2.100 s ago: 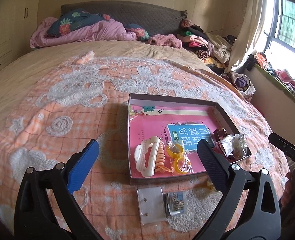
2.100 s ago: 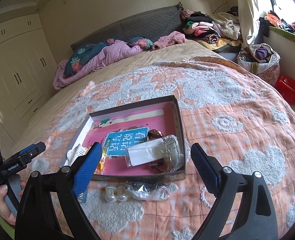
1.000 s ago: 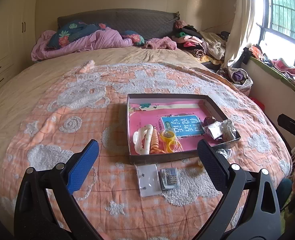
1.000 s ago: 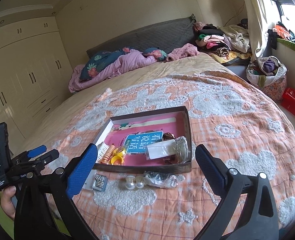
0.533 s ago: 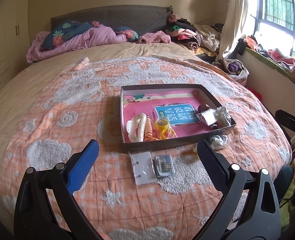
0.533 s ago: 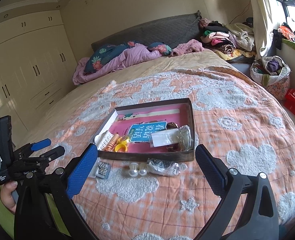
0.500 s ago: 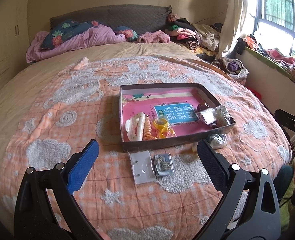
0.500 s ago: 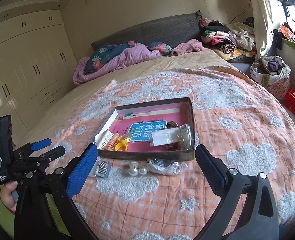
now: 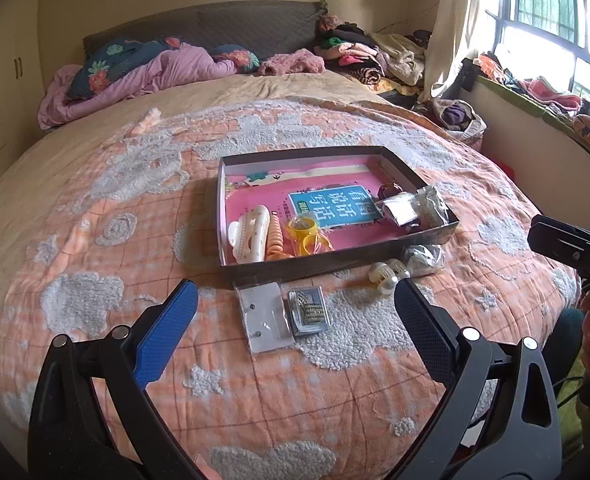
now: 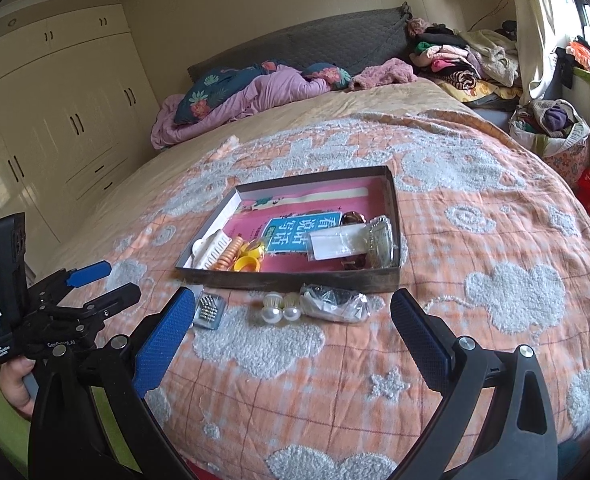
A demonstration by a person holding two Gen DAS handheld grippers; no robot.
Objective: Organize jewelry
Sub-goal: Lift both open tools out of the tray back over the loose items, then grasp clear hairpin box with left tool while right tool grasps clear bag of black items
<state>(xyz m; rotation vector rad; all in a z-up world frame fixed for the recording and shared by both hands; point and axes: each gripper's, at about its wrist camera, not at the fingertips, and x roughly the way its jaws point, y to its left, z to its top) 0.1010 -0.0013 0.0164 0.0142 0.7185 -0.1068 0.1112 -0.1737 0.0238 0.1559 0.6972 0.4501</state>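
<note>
A shallow dark box (image 9: 255, 270) (image 10: 287, 278) with a pink lining lies on the bed. In it are a white hair claw (image 9: 249, 234), an orange spiral tie (image 9: 275, 238), yellow rings (image 9: 307, 230) and clear packets (image 9: 409, 206). In front of the box lie a white earring card (image 9: 265, 318), a packet of beads (image 9: 307, 311) (image 10: 210, 311), pearl earrings (image 9: 387, 274) (image 10: 283, 308) and a crumpled clear bag (image 9: 423, 259) (image 10: 333, 303). My left gripper (image 9: 293, 324) is open and empty, above the near bed edge. My right gripper (image 10: 293, 326) is open and empty.
The orange and white bedspread (image 9: 95, 220) covers the bed. Pillows and a purple quilt (image 9: 135, 76) lie at the headboard. Clothes (image 9: 359, 52) pile at the far right. White wardrobes (image 10: 55, 120) stand on the left, a window (image 9: 555, 20) on the right.
Both grippers have drawn back from the box, which now looks smaller and farther. More of the bed shows. Both stay open and empty.
</note>
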